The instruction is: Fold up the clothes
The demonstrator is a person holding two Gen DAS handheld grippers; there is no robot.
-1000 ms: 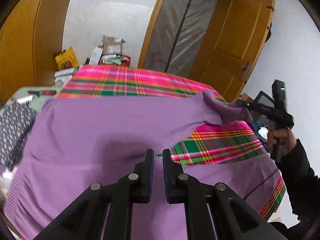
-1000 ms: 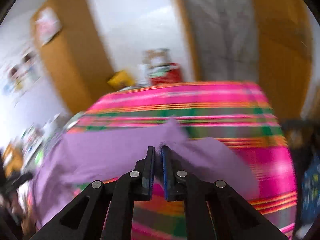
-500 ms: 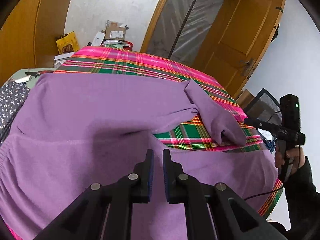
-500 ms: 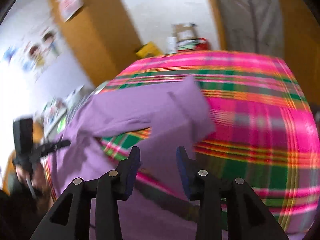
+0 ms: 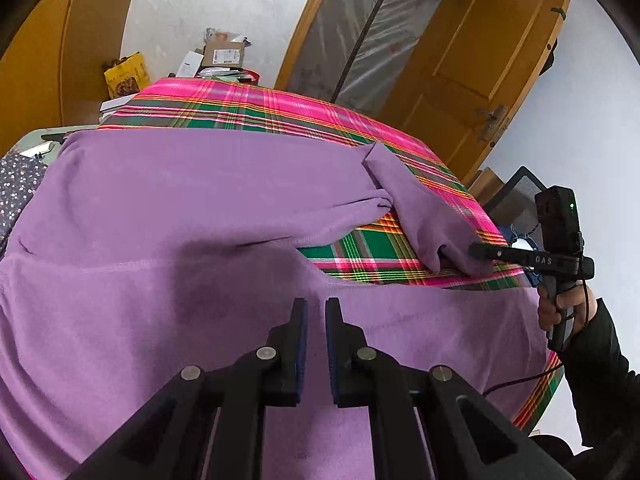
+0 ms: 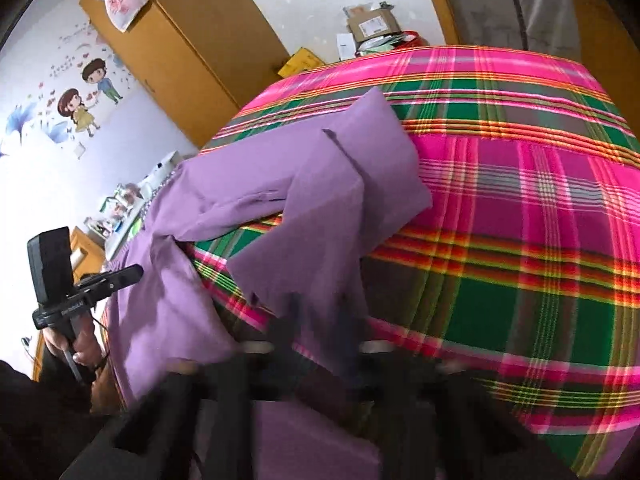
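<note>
We see that the right gripper (image 5: 480,251) has released the sleeve (image 5: 424,216) and set it down across the plaid bed cover (image 6: 520,184), then its jaws have just been closing again; they now stand pressed together at the sleeve's cuff end, near the right edge of the bed. Whether cloth is caught between them we cannot tell, since its own view is motion-blurred. We judge that one sleeve fold is laid and the grip is being reset.

The left gripper (image 5: 316,344) hovers low over the purple garment (image 5: 168,240) near the front edge, jaws narrowly apart with nothing between them (no cloth rises into the gap).

The garment covers the front and left of the bed. Boxes (image 5: 222,56) sit beyond the far edge, a dotted cloth (image 5: 16,184) at the left edge, and a wooden door (image 5: 480,64) stands behind; none obstructs the fold.
</note>
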